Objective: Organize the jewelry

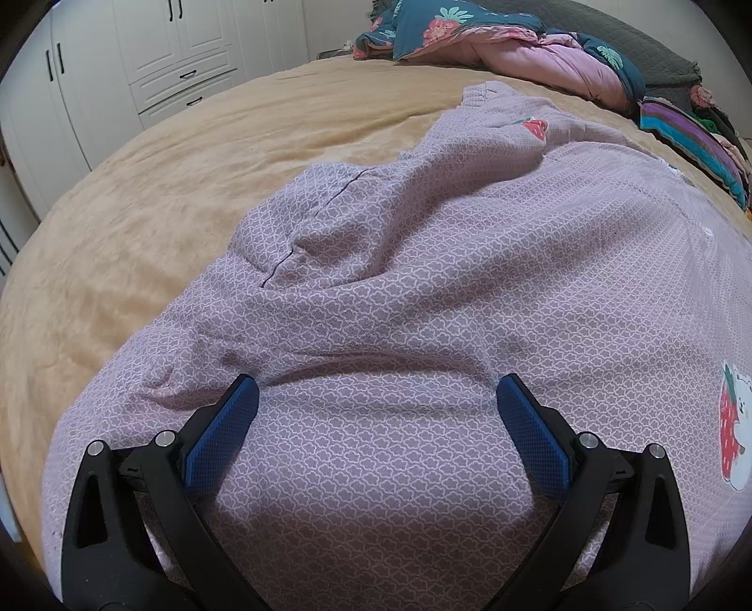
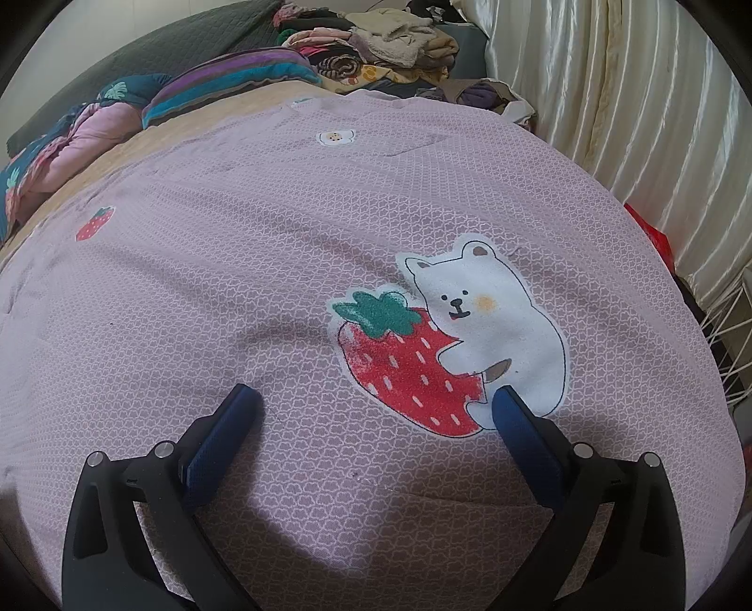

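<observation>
No jewelry shows in either view. A lilac patterned garment (image 1: 423, 291) lies spread on the bed, rumpled at its left part, with a sleeve seam. It also fills the right wrist view (image 2: 235, 282), where a white bear hugging a strawberry (image 2: 451, 338) is printed on it. My left gripper (image 1: 376, 390) is open and empty, its blue pads (image 1: 225, 432) just above the garment's near part. My right gripper (image 2: 371, 399) is open and empty over the garment; its right pad (image 2: 521, 437) sits at the print's lower edge.
A tan blanket (image 1: 155, 197) covers the bed. A pink and teal floral quilt (image 1: 493, 42) lies bunched at the head. A striped pillow (image 2: 225, 80) and a heap of clothes (image 2: 376, 42) lie beyond. White wardrobes (image 1: 117, 70) stand left; a cream curtain (image 2: 634, 117) hangs right.
</observation>
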